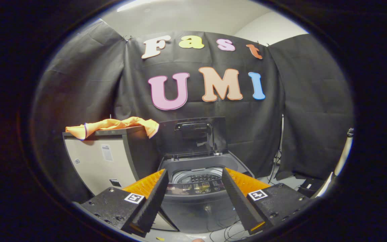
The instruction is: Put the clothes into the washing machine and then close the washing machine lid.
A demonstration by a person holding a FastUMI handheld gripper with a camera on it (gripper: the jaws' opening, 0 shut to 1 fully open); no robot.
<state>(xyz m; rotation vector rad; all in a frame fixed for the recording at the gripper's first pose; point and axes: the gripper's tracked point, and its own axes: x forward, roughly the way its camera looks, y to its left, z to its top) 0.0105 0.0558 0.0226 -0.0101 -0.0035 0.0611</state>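
Gripper (193, 198) fingers spread, holding nothing, aimed at washing machine (197, 188) at 12 o'clock; lid (192, 136) propped up for loading. Orange clothes (113, 126) wait on cabinet (102, 161), 10 o'clock.

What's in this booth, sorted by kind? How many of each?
Washing machines: 1, lid up
Cabinets: 1, beside the machine
Orange clothes: 1, draped on the cabinet
Tongs: 1, open, holding nothing, short of the machine
Total: 4
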